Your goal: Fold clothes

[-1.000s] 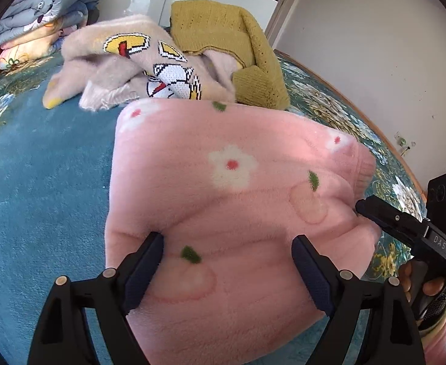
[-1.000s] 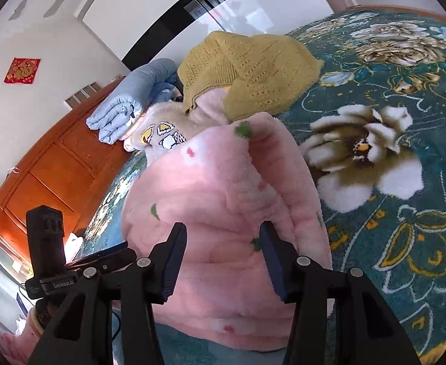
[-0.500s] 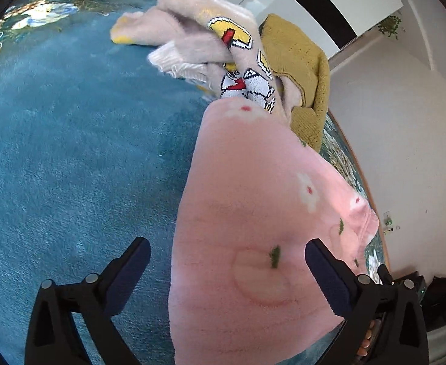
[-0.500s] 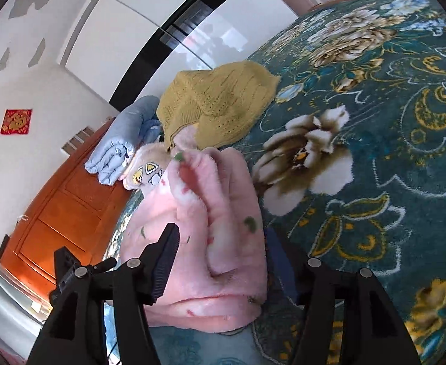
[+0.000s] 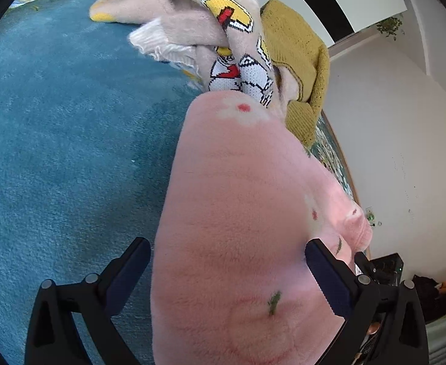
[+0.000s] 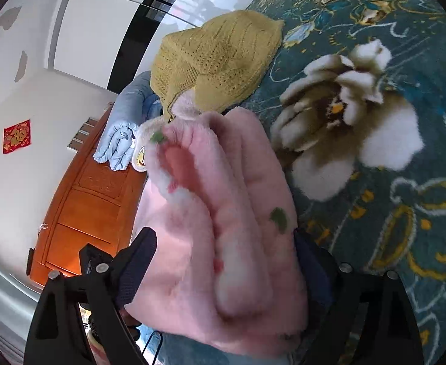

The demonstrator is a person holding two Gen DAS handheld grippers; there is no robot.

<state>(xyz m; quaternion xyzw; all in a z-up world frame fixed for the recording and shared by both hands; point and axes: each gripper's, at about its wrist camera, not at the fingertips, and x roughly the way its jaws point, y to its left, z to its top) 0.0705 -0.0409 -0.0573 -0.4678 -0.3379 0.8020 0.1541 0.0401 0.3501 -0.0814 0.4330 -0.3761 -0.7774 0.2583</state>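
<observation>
The folded pink fleece garment [image 5: 241, 228] lay on the teal blanket [image 5: 55, 152], its long axis running straight ahead from both claws toward the heap of clothes beyond.

The left gripper [image 5: 227, 276] stood with its jaws spread wide, the bundle filling the gap between them, apparently loose. The right gripper [image 6: 224, 261] was likewise spread, with the thick layered edge of the garment [image 6: 223, 228] bulging between its fingers; whether they pressed it I could not tell.

Only the right view showed the stacked folds, a big cream flower [image 6: 350, 127] on the blanket to its right, a wooden cabinet [image 6: 83, 206] and a blue quilt [image 6: 122, 127] to its left.

Ahead of the left claw, a beige cartoon sweater [image 5: 223, 39] and a mustard knit [image 5: 296, 60] blocked the far end.
</observation>
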